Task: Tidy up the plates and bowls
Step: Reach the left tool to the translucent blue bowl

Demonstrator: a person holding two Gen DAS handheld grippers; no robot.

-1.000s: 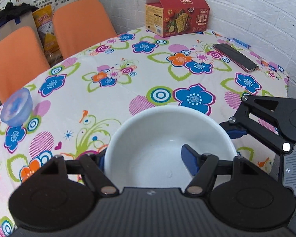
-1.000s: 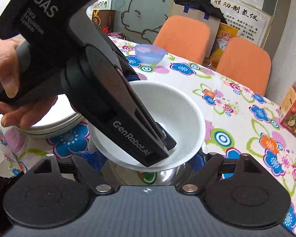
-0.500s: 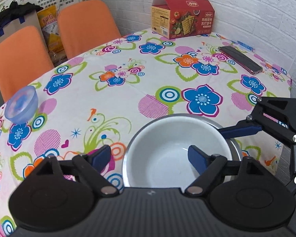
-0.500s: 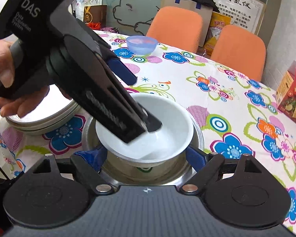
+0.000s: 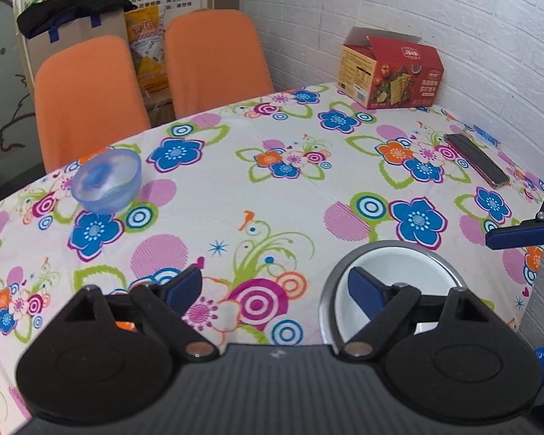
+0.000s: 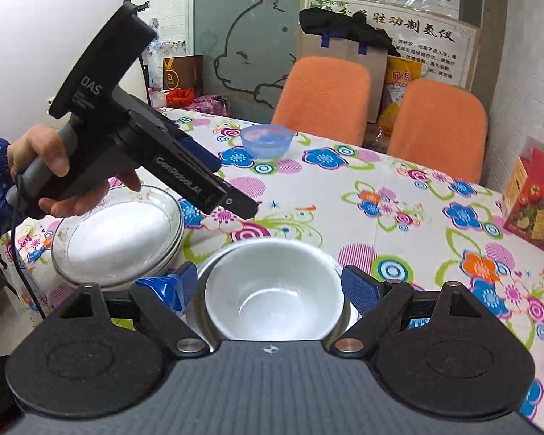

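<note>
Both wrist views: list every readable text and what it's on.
"DAS": black head of the hand-held left gripper body.
"GenRobot.AI": black side arm of that gripper.
"胜功制氢仪" (first character uncertain): white wall poster.
Smaller poster lines: too small to read.
Red cardboard cracker box: print blurred, unreadable.
Yellow snack bag: blurred, unreadable.

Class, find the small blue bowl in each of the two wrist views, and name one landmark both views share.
Left wrist view: the blue bowl sits at centre-left, on the table's far edge in front of the orange chairs.
Right wrist view: the blue bowl sits at upper centre, left of the chairs.
Shared landmark: the red box by the wall, at the right edge in the right view.
</note>
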